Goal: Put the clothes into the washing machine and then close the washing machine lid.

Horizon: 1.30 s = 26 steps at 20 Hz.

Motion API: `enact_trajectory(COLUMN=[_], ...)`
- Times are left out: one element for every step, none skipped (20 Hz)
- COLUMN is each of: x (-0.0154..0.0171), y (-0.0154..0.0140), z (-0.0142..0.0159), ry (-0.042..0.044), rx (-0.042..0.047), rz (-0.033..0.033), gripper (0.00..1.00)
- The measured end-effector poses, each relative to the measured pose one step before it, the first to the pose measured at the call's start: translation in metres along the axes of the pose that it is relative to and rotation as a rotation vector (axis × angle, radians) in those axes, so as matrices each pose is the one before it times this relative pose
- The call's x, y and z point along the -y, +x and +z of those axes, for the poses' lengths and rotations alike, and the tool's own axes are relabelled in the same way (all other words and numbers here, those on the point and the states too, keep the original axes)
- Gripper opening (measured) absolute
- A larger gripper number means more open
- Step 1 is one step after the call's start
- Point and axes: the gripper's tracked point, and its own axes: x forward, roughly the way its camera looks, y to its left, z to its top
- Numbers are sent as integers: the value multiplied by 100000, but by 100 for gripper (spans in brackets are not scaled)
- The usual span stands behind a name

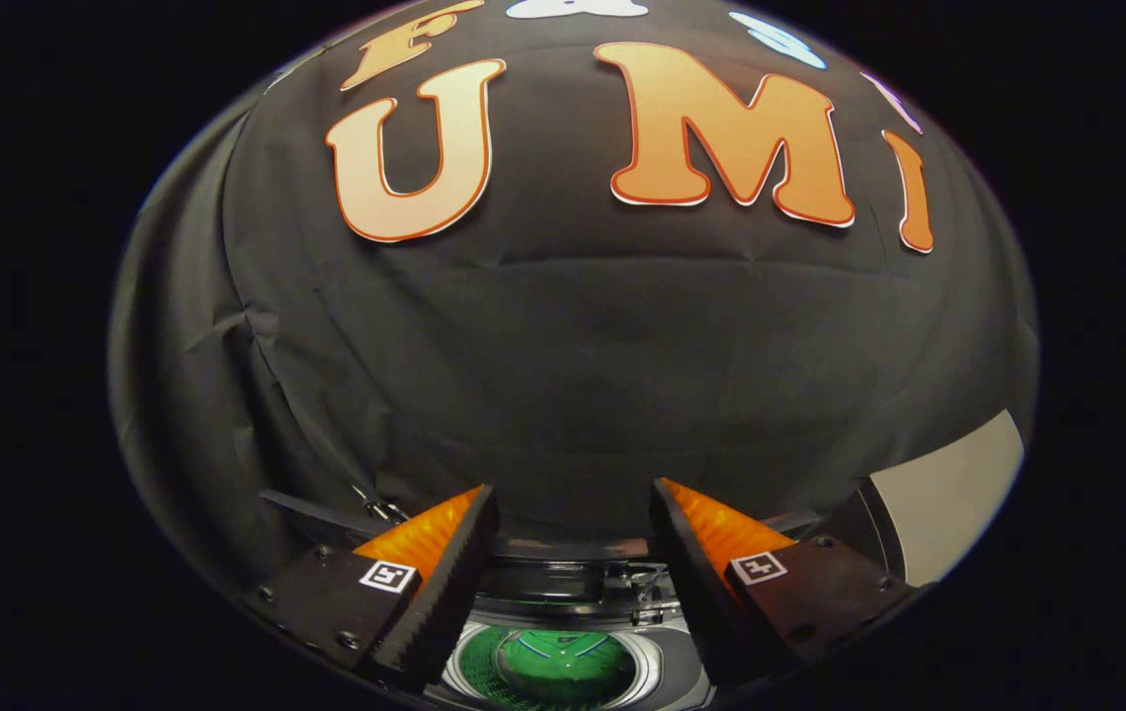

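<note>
My gripper (573, 499) is open, its two fingers spread wide with nothing between them. Below and between the fingers lies the round opening of the washing machine (657, 664), seen from above. Inside its drum rests a green garment (563, 667) with a pale blue collar edge. The raised lid (563, 581) stands dark at the back of the opening, just beyond the drum. The gripper hovers above the machine and touches nothing.
The booth's black cloth wall (573, 365) rises close behind the machine. A pale panel (953, 494) shows at the right past the cloth's edge. A dark bar with a small metal clip (380, 511) runs behind the left finger.
</note>
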Motion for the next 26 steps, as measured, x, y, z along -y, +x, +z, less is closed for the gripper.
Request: enact_trajectory(x=[0, -106, -32, -91, -52, 54, -86, -33, -28, -41, -1, -17, -82, -112, -25, 9, -22, -10, -147, -10, -6, 83, 140, -99, -97, 91], y=[-395, -538, -444, -429, -759, -739, -749, -534, -479, -452, -511, -394, -396, -371, -422, -309, -341, -248, -177, -212, -15, 68, -162, 235, 125, 103], z=[-343, -196, -434, -340, -245, -532, -444, -310, -611, -441, -361, -440, -504, -377, -236, -214, -452, -275, -582, -535, -322, -297, -441, -675, -629, -444], ry=[-205, -213, -663, -11, 386, -640, -100, 98, -961, -308, 384, -150, -134, -34, 395, 236, -553, -203, -202, 322, 686, 289, -637, -264, -236, -187], rx=[-465, 573, 186, 685, 702, -108, 522, 757, -228, 171, 637, 121, 434, 162, 1039, 1140, 836, 582, -726, -152, 644, 353, -1239, -684, -1021, -654], rz=[-168, -324, -163, -249, -254, -213, -327, -516, -247, -267, 191, 208, -23, -23, -222, -209, -465, -192, 415, 308, -47, -424, 56, 226, 157, 87], gripper=[100, 100, 100, 100, 100, 100, 100, 100, 100, 99, 99, 99, 99, 99, 99, 99, 99, 99, 99, 99, 99, 99, 99, 99, 99, 99])
